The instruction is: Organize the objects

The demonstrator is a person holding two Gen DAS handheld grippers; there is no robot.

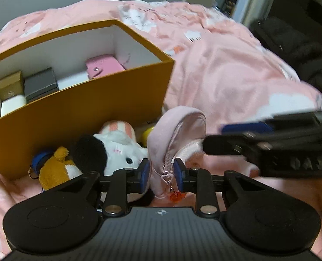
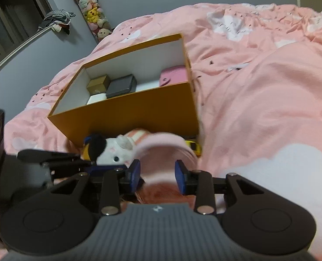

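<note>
My left gripper [image 1: 162,175] pinches the pink pouch's [image 1: 176,130] zipper edge; my right gripper [image 2: 157,175], parted, reaches into its mouth from the right

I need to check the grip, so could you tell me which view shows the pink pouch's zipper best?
The left wrist view: the pouch sits between the left gripper fingers, zipper and heart pull sharp. The right wrist view shows only a blurred pink pouch, no zipper.

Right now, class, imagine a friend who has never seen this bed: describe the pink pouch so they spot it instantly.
Find the orange box on the pink bedspread; soft toys lie along its near wall. Right of the black-eared white plush sits the pale pink pouch, held in the left gripper. Unlike its neighbours, it has a zip with a heart pull and an orange charm.
</note>
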